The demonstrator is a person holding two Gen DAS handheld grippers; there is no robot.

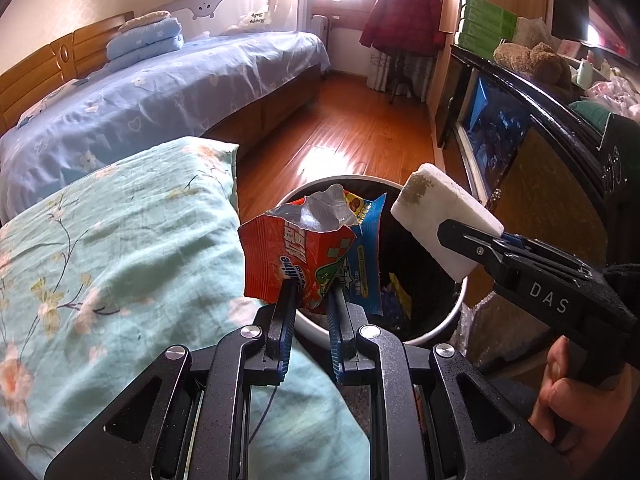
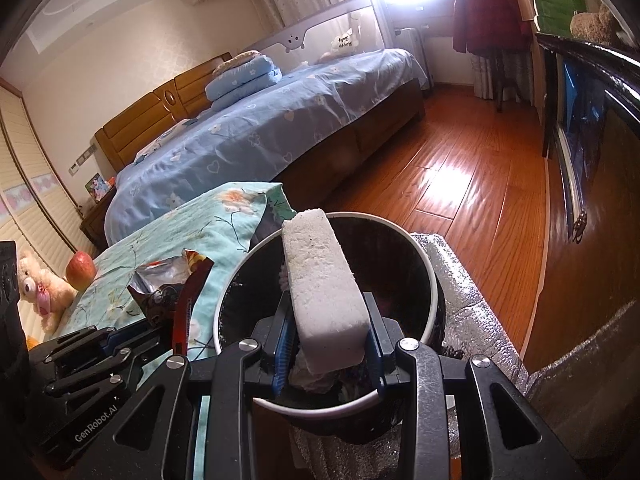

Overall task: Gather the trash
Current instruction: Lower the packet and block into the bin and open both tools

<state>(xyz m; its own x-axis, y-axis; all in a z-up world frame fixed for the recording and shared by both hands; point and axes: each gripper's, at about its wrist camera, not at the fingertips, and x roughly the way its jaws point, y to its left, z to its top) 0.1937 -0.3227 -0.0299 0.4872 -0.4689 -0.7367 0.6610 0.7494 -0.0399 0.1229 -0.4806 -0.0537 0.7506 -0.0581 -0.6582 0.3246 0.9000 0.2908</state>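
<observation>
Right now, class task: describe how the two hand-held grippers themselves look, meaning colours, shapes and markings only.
Both are matte black speckled frames with silver pivot bolts and blue ribbed finger pads. The left hand-held gripper shows "GenRobot.AI" on its body in the right wrist view. The right hand-held gripper bears white "DAS" lettering; a bare hand grips its handle.

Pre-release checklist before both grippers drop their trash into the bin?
1. Left gripper shut on snack wrappers: ok.
2. Right gripper shut on white sponge: ok.
3. Sponge above trash bin opening: ok.
4. Wrappers fully over the opening: not ok, they hang over the near-left rim.
5. Bin has room: ok, trash lies low inside.
6. Grippers apart from each other: ok.
</observation>
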